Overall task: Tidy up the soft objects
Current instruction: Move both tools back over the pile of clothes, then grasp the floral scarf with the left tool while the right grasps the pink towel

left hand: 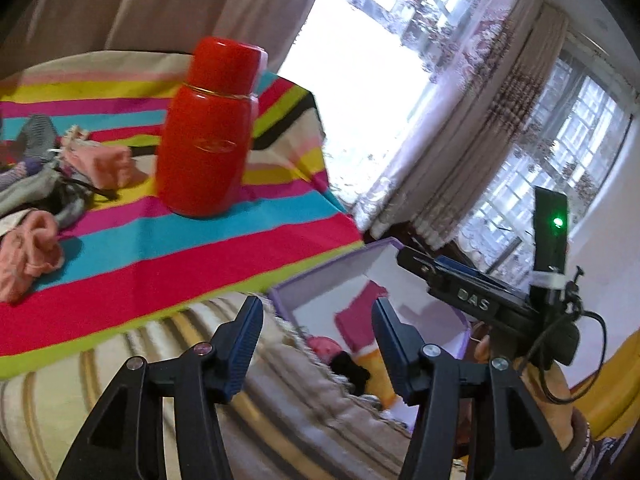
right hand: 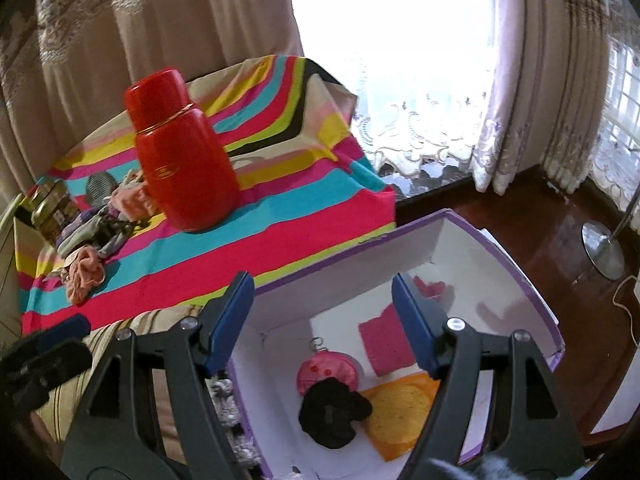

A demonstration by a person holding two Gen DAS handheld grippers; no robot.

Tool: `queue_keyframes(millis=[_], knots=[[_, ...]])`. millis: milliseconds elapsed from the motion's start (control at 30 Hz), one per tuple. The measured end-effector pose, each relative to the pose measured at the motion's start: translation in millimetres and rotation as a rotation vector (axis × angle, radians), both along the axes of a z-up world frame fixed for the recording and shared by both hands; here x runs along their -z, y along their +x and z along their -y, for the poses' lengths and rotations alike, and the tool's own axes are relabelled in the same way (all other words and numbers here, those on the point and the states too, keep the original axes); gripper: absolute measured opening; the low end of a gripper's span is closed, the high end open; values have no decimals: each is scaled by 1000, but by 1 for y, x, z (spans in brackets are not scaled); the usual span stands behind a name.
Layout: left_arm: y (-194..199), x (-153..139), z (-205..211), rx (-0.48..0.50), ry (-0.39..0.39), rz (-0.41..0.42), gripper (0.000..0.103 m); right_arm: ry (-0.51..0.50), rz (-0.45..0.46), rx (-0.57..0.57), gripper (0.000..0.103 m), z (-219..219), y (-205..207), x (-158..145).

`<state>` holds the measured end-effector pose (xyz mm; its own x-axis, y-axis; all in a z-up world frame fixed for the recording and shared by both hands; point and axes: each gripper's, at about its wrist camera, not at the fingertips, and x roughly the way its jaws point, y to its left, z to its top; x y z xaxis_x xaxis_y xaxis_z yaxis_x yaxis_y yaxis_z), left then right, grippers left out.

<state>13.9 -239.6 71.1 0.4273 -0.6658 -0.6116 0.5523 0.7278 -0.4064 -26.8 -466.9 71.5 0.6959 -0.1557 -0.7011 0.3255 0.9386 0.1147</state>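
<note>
Reaching the sock pile [left hand: 44, 168] means going up-left of both empty, open grippers; left gripper [left hand: 316, 340] seems nearer than right gripper [right hand: 322, 320].

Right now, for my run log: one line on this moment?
left gripper: open | right gripper: open, above box | black sock: in box | socks: on table

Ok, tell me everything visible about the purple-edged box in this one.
The box is open-topped, with white inner walls and purple rims, seemingly cardboard. It sits beside the striped cloth, lower than it, under the open right gripper, which holds nothing. Inside lie a black soft item, a round pink pouch, a yellow cloth and a pink cloth. The black item overlaps the pouch.
</note>
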Motion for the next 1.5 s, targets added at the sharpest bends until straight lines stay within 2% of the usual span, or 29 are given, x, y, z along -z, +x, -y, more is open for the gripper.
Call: queue_keyframes(millis=[333, 767, 1133, 1400, 1500], knots=[[33, 1, -82, -246, -9, -5, 58, 6, -23, -194, 74, -69, 28, 0], [68, 26, -209, -566, -68, -125, 58, -39, -101, -490, 74, -185, 77, 15], [96, 47, -269, -696, -96, -238, 58, -75, -152, -638, 75, -254, 121, 32], [129, 70, -285, -724, -111, -317, 58, -23, -192, -673, 80, -281, 152, 46], [144, 78, -287, -727, -89, -332, 58, 0, -207, -683, 81, -289, 161, 52]])
